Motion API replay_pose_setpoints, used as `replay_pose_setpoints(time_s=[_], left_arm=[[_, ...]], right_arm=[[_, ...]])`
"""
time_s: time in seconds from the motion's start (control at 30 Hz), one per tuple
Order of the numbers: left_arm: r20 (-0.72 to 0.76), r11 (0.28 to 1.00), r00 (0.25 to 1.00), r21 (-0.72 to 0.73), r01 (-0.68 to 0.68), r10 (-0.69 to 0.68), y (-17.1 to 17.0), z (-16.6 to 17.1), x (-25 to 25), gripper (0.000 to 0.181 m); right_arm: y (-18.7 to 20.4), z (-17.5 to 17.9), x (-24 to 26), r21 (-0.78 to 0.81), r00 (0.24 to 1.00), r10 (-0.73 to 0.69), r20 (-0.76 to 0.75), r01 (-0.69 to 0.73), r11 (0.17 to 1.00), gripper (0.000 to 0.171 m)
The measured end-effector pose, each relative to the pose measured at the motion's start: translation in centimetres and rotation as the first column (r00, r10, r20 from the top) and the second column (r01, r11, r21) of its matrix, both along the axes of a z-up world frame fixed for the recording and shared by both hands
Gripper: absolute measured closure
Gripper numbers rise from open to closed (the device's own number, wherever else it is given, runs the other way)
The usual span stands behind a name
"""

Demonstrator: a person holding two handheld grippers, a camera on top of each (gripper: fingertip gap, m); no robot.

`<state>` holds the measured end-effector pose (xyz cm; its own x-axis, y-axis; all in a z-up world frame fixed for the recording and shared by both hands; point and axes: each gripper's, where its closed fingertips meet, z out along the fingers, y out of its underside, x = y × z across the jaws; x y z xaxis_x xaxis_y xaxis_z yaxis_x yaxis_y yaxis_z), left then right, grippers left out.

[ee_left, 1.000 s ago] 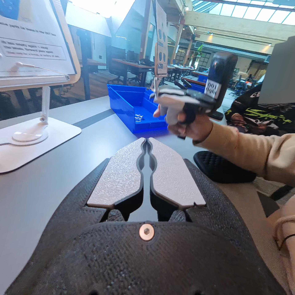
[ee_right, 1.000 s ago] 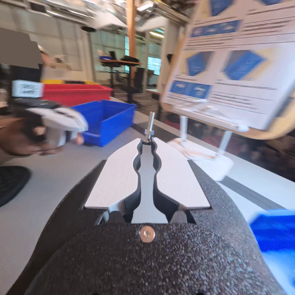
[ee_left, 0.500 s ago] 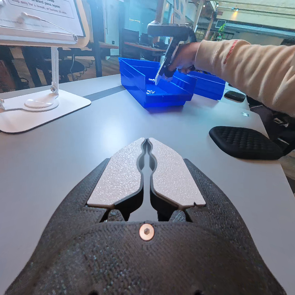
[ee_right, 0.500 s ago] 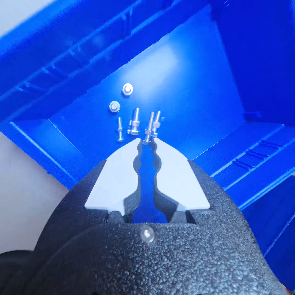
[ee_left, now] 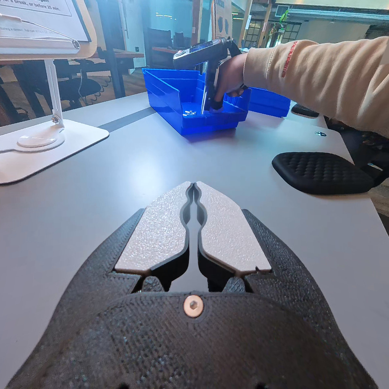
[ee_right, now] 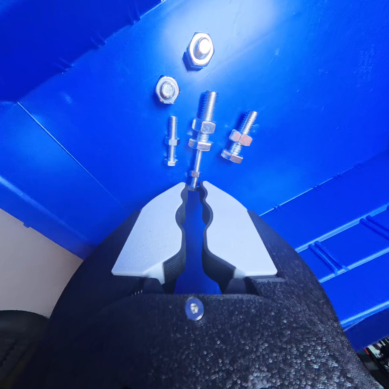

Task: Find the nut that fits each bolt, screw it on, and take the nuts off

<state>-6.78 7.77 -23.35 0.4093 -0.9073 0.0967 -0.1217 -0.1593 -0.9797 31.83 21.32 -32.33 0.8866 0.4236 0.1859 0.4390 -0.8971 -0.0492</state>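
My right tongs (ee_right: 194,185) point down into the blue bin (ee_right: 84,69) and are clenched on the head end of a thin bolt (ee_right: 196,166). It is a slim silver threaded rod with a small hex nut (ee_right: 194,174) sitting on it just beyond my fingertips. Its far end overlaps a thicker bolt (ee_right: 207,117) lying on the bin floor in line with it; I cannot tell whether the two touch. That thicker one carries two hex nuts partway along its shaft.

To the left of it lies a small bolt (ee_right: 172,141) with a nut at mid-shaft, and to the right a stubbier bolt (ee_right: 240,139), tilted, with a broad head and a chunky nut. Farther up the bin floor are two more pieces seen end-on, each a bright round end inside a hexagon: the nearer one (ee_right: 167,90) smaller, the farther one (ee_right: 200,51) larger. All the hardware is bright, zinc-coloured metal.

My left tongs (ee_left: 193,185) are clenched on nothing, the tips meeting, held low over the bare grey worktop (ee_left: 105,210), well apart from the bin (ee_left: 168,94). From there I see my right tongs (ee_left: 207,105) reaching down into that bin, with a black pad (ee_left: 320,172) to the right and a white stand (ee_left: 52,134) to the left.
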Motion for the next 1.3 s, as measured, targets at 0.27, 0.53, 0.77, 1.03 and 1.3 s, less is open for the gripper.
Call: replay_pose_setpoints(time_s=[0.27,0.53,0.77,1.03,1.3], left_arm=[[0.005,1.0,1.0,-0.009,-0.024,0.024,0.5,-0.1,-0.3,0.178],[-0.025,0.997,0.997,0.046,-0.069,0.07,1.4,1.3,-1.7,0.177],[-0.377,0.933,0.854,0.133,-0.334,0.359,6.1,3.2,-15.0,0.136],[-0.922,0.911,0.221,0.231,-0.341,0.317,7.4,-7.9,-26.3,0.149],[-0.903,0.965,0.355,0.263,0.009,0.242,-1.7,-7.8,-13.4,0.151]], right_arm=[[0.6,1.5,-0.8,0.123,0.999,0.029,-0.032,-0.025,0.992,0.144],[0.4,11.2,-9.9,0.705,0.914,0.316,-0.253,-0.049,0.707,0.128],[-7.5,11.5,-11.1,0.763,0.858,0.456,-0.237,-0.126,0.634,0.135],[-11.7,9.5,-6.7,0.755,0.872,0.4,-0.283,-0.055,0.654,0.139],[-13.5,8.8,-2.5,0.74,0.949,0.275,-0.154,-0.074,0.669,0.134]])
